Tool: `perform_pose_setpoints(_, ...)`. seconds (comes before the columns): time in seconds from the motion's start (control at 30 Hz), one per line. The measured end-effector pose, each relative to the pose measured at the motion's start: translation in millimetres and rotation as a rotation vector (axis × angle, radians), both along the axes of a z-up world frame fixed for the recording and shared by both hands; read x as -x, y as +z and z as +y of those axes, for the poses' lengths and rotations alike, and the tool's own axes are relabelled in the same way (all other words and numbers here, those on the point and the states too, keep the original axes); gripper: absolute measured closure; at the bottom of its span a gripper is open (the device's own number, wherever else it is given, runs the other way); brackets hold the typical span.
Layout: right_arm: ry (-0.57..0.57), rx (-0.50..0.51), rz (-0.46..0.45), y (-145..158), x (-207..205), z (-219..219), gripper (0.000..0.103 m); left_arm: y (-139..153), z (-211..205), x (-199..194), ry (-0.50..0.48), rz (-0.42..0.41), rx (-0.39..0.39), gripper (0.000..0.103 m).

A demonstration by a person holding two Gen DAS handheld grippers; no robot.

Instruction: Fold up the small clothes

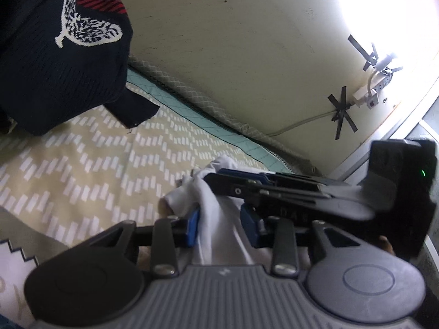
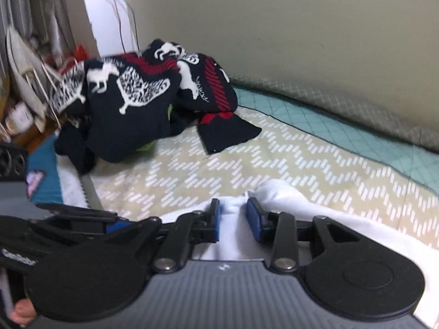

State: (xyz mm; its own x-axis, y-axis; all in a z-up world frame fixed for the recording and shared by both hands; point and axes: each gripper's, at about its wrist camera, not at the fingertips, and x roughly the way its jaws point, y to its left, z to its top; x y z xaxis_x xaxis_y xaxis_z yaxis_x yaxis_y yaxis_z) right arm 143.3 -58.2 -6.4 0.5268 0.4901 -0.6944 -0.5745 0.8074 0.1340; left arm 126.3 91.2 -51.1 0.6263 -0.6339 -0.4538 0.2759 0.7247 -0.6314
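Observation:
A small white garment (image 1: 216, 213) lies bunched on the patterned bed cover (image 1: 90, 159). My left gripper (image 1: 223, 227) has its blue pads on either side of the white cloth and is shut on it. My right gripper (image 2: 233, 219) is shut on the same white garment (image 2: 277, 192), which spreads to the right under it. In the left wrist view the right gripper (image 1: 219, 175) reaches in from the right, its fingers closed on the cloth just above my left gripper. In the right wrist view the left gripper's body (image 2: 68, 219) shows at the lower left.
A dark knitted sweater with white animal and red patterns (image 2: 142, 96) is heaped at the back left of the bed; it also shows in the left wrist view (image 1: 63, 49). The wall (image 2: 301, 33) borders the bed's far side. Clutter (image 2: 24, 82) stands beside the bed at left.

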Motion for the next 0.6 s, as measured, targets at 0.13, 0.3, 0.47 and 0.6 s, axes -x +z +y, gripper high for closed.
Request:
perform_pose_setpoints(0.13,-0.012,0.000,-0.039,-2,9,-4,0.071,1,-1,1,-0.002,-0.007,-0.012,0.071)
perform_pose_setpoints(0.3,-0.069,-0.135,-0.074,14,24,-35,0.053,2,1,2,0.001,-0.014,-0.009,0.056)
perform_pose_setpoints(0.47,-0.148,-0.239,-0.160,45,75,-95,0.054,7,-7,6,-0.021,-0.048,-0.040,0.048)
perform_pose_setpoints(0.6,-0.168,-0.189,-0.185,41,107,-119,0.054,5,-17,5,-0.016,-0.037,-0.121,0.047)
